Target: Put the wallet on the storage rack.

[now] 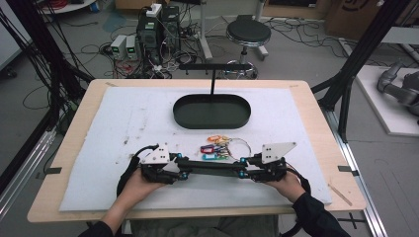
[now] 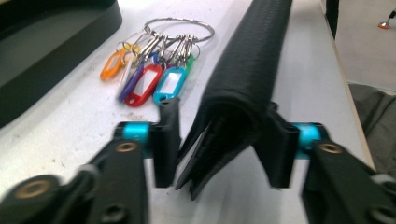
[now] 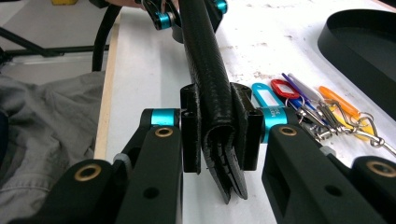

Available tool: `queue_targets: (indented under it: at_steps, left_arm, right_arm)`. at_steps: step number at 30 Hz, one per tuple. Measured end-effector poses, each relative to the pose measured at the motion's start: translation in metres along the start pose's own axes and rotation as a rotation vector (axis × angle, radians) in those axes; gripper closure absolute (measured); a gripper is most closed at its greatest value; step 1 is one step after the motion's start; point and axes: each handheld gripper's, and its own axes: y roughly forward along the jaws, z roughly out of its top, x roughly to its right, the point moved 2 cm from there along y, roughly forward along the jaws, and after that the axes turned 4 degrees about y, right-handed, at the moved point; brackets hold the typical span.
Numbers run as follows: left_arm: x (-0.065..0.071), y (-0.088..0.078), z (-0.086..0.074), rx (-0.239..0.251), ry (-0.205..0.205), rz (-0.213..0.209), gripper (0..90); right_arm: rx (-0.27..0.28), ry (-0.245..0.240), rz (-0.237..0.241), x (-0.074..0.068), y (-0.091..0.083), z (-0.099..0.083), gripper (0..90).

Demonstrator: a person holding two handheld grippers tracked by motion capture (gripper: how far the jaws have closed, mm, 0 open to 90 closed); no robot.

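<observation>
1. Black strip, long and folded like a textured leather strap, lies level between the two grippers near the front edge of the bench, over the white mat.
2. Right gripper has its fingers clamped on the right end of the strip; in the right gripper view both pads press flat against the folded sides.
3. Left gripper has the left end of the strip between its fingers, which stand apart: the left gripper view shows a gap on one side, while the other finger looks to be touching the strip.
4. Bunch of coloured key tags on a wire ring lies on the mat just beyond the strip.
5. Black oval tray sits farther back at the middle of the mat, well apart from the strip.
</observation>
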Motion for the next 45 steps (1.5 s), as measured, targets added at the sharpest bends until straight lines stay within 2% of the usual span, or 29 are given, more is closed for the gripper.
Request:
queue_targets:
  at_steps: [2,5,7,10,11,13,15,16,17,19,22,26,27,28,29,30,31,32,34,38,41,45]
  left_arm:
    - [-0.001,0.000,0.000,0.005,0.012,-0.002,63.9]
    - [-0.001,-0.001,0.000,0.029,0.020,-0.025,70.7]
    - [0.000,-0.002,0.001,0.042,0.022,-0.035,73.5]
    - [0.001,-0.002,0.002,0.050,0.024,-0.045,74.9]
    - [0.002,-0.002,0.003,0.059,0.020,-0.048,75.1]
    - [0.002,-0.003,0.004,0.068,0.022,-0.047,75.4]
    - [0.003,-0.005,0.006,0.074,0.029,-0.047,75.6]
    - [0.003,-0.005,0.006,0.074,0.029,-0.047,75.6]
    - [0.003,-0.007,0.008,0.088,0.025,-0.040,75.6]
    - [0.001,-0.010,0.011,0.107,0.023,-0.033,75.7]
    - [0.000,-0.015,0.015,0.123,0.020,-0.015,75.7]
    - [-0.005,-0.027,0.025,0.181,0.004,0.020,75.7]
    - [-0.006,-0.029,0.027,0.186,0.004,0.030,75.7]
    - [-0.006,-0.029,0.027,0.186,0.004,0.030,75.7]
    - [-0.008,-0.032,0.032,0.198,-0.001,0.047,75.7]
    - [-0.008,-0.032,0.032,0.198,-0.001,0.047,75.7]
    - [-0.011,-0.034,0.036,0.205,-0.002,0.066,75.7]
    - [-0.011,-0.034,0.036,0.205,-0.002,0.066,75.7]
    - [-0.016,-0.036,0.041,0.207,-0.002,0.095,75.7]
    - [-0.021,-0.035,0.047,0.203,0.002,0.120,75.7]
    - [-0.029,-0.032,0.055,0.208,0.011,0.154,75.7]
    - [-0.038,-0.026,0.063,0.206,0.014,0.179,75.7]
  right_arm:
    - [0.002,0.011,0.001,0.001,0.000,0.000,76.0]
    - [0.011,0.062,-0.007,0.005,-0.001,-0.001,73.8]
    - [0.016,0.078,-0.017,0.007,-0.002,-0.001,69.4]
    - [0.021,0.101,-0.026,0.009,-0.003,-0.001,66.3]
    - [0.028,0.106,-0.047,0.010,-0.004,-0.001,60.3]
    - [0.052,0.117,-0.051,0.011,-0.007,-0.001,57.9]
    - [0.084,0.124,-0.082,0.012,-0.013,0.001,52.2]
    - [0.084,0.124,-0.082,0.012,-0.013,0.001,52.2]
    - [0.119,0.138,-0.116,0.015,-0.019,0.001,48.5]
    - [0.145,0.152,-0.150,0.017,-0.025,0.001,44.7]
    - [0.189,0.169,-0.231,0.021,-0.035,-0.001,42.4]
    - [0.223,0.197,-0.338,0.026,-0.047,-0.004,41.7]
    - [0.230,0.206,-0.361,0.027,-0.050,-0.005,41.6]
    - [0.230,0.206,-0.361,0.027,-0.050,-0.005,41.6]
    - [0.248,0.222,-0.405,0.030,-0.056,-0.007,41.2]
    - [0.255,0.231,-0.422,0.031,-0.059,-0.008,40.6]
    - [0.260,0.241,-0.441,0.032,-0.061,-0.009,40.5]
    - [0.260,0.241,-0.441,0.032,-0.061,-0.009,40.5]
    - [0.270,0.258,-0.501,0.035,-0.068,-0.012,40.1]
    - [0.276,0.275,-0.550,0.038,-0.074,-0.015,39.6]
    - [0.279,0.281,-0.567,0.039,-0.077,-0.016,39.5]
    - [0.283,0.283,-0.588,0.041,-0.080,-0.018,39.5]
